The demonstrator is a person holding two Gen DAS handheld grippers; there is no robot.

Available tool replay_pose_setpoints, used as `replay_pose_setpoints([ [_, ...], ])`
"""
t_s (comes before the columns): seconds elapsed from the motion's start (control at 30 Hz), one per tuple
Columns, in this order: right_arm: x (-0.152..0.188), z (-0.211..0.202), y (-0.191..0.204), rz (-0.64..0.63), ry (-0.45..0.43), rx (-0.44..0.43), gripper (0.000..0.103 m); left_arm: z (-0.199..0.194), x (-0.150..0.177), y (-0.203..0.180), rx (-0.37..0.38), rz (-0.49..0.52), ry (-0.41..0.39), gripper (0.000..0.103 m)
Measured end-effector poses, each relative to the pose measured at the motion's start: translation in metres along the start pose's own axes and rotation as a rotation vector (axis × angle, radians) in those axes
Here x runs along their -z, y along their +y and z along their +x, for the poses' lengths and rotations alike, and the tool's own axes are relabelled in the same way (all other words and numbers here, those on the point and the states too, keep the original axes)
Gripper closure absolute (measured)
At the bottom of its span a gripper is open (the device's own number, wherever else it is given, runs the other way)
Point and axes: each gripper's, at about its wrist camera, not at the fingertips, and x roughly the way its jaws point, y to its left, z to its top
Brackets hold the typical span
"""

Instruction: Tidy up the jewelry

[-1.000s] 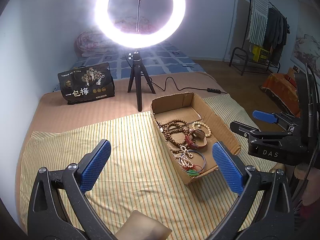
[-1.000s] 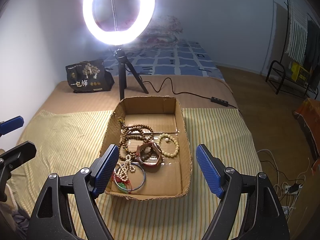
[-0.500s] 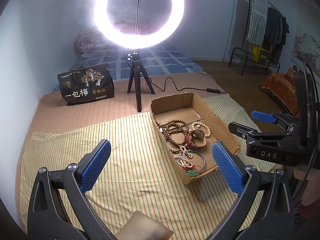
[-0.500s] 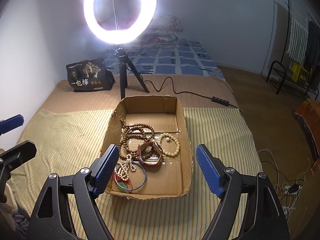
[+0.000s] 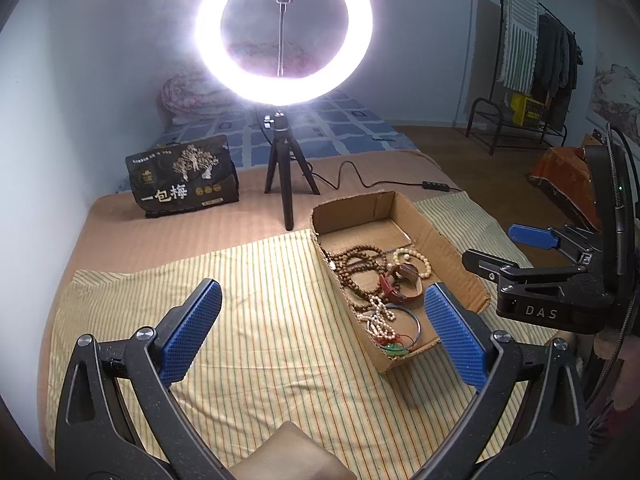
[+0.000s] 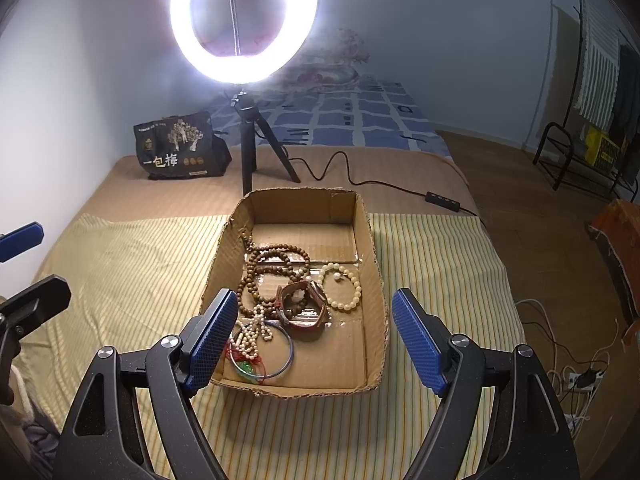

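An open cardboard box (image 6: pixel 370 240) lies on the striped cloth (image 6: pixel 132 264) and also shows in the left wrist view (image 5: pixel 448 240). It holds a tangle of jewelry: brown wooden beads (image 6: pixel 276 256), a cream bead bracelet (image 6: pixel 354 294), a brown leather watch (image 6: pixel 304 308), a blue bangle (image 6: pixel 286 354) and a green pendant on red cord (image 6: pixel 246 368). My right gripper (image 6: pixel 314 340) is open and empty, above the box's near end. My left gripper (image 5: pixel 320 332) is open and empty over the cloth, left of the box. The right gripper (image 5: pixel 532 264) shows at the right of the left wrist view.
A lit ring light on a black tripod (image 6: pixel 248 148) stands behind the box, its cable (image 6: pixel 360 180) running right. A black printed bag (image 6: pixel 176 152) stands at the back left. A clothes rack (image 5: pixel 532 80) and bare floor lie off the bed's right edge.
Both grippers have drifted slightly; the box sits a little lower and nearer in the right wrist view. Nothing was taken hold of or let go.
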Motion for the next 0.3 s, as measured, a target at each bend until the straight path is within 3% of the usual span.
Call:
replay_pose_setpoints([
  [0.3, -0.0002, 0.0003, -0.0021, 0.004, 0.001, 0.004, 0.024, -0.0042, 0.0005, -0.0001, -0.017, 0.008, -0.029, 0.000],
])
